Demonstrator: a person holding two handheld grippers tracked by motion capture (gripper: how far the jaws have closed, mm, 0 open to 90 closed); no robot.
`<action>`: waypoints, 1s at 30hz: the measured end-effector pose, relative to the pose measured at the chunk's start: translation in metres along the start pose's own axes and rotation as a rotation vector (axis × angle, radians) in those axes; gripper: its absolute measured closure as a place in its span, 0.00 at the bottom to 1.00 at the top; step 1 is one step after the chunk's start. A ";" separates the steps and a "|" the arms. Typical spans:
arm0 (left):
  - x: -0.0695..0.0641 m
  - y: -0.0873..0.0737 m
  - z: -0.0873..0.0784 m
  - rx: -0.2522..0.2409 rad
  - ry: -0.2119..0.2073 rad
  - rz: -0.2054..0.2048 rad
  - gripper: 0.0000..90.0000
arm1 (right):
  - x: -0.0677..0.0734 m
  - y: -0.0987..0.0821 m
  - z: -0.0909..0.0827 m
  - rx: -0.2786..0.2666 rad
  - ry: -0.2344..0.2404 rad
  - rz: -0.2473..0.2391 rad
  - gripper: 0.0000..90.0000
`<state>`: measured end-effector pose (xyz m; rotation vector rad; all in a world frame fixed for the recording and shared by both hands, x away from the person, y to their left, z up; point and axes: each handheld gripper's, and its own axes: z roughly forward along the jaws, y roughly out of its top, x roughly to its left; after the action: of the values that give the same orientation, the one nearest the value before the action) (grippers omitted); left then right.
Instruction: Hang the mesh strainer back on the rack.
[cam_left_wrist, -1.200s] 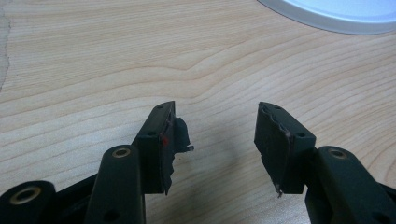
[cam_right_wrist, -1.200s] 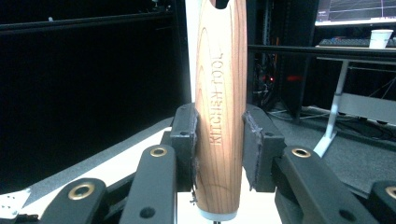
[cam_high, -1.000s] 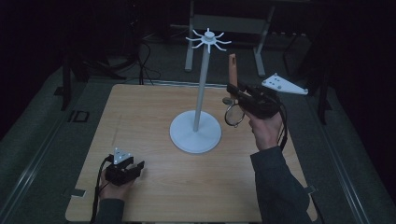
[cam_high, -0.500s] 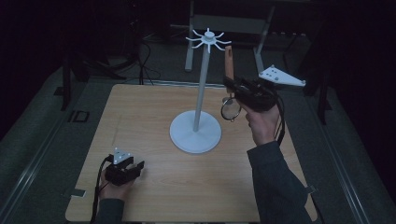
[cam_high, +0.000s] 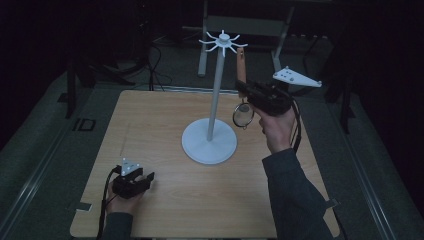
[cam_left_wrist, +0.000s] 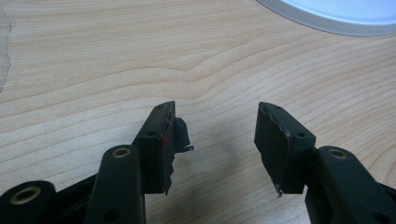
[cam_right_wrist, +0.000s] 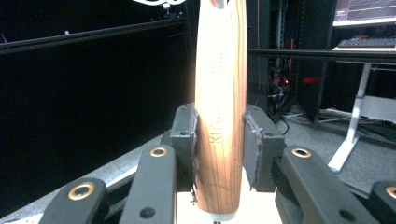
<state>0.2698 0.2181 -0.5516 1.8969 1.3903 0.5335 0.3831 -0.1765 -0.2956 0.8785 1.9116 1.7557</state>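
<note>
clamping a wooden-handled strainer (cam_high: 242, 95) upright, right tool (cam_high: 244, 89) by the hook stand (cam_high: 212, 115); left tool (cam_left_wrist: 217, 140) wide

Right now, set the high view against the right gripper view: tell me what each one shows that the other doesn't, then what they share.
High view alone: the wooden table, the white stand's round base and pole, the left gripper resting low on the table, and the small mesh strainer head hanging below the right gripper.

Right gripper view alone: the pads pressed on both sides of the wooden handle, faint lettering on its grain, and a monitor behind.

Shared: that handle held upright, and the stand's white hooks near its top end.
</note>
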 end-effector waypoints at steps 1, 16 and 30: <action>0.000 0.000 0.000 0.001 0.000 0.001 0.54 | 0.000 0.000 0.001 0.001 0.001 0.002 0.76; -0.001 0.000 0.001 0.000 -0.003 0.000 0.54 | 0.000 0.003 0.008 0.009 0.004 0.008 0.76; -0.001 0.001 0.001 -0.002 -0.004 0.002 0.54 | 0.000 0.002 0.013 0.013 0.007 0.015 0.76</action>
<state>0.2703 0.2173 -0.5515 1.8970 1.3849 0.5314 0.3919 -0.1668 -0.2948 0.8953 1.9279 1.7588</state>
